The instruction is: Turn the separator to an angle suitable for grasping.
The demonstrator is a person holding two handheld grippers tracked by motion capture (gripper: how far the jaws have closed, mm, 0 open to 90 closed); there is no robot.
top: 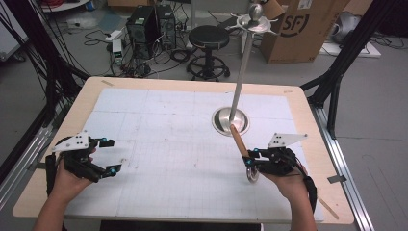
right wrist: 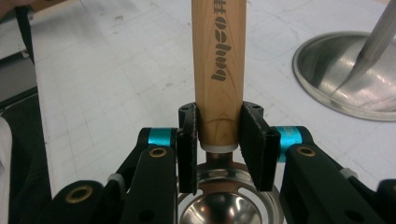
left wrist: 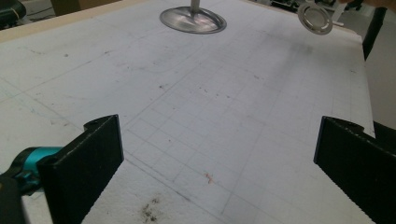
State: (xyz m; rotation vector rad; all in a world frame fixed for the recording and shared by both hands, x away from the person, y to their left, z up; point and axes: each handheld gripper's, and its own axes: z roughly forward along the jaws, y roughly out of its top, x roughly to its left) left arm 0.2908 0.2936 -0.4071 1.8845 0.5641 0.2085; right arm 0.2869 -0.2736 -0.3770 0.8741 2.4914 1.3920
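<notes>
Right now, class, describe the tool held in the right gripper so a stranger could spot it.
Start at the steel stand on the white mat. Nearby, the right gripper clamps a utensil: its light wooden handle ends in a round steel ring and bowl.

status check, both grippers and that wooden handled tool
Left gripper open, idle. Right gripper shut on wooden-handled tool, near stand base. Nothing in the way.
</notes>
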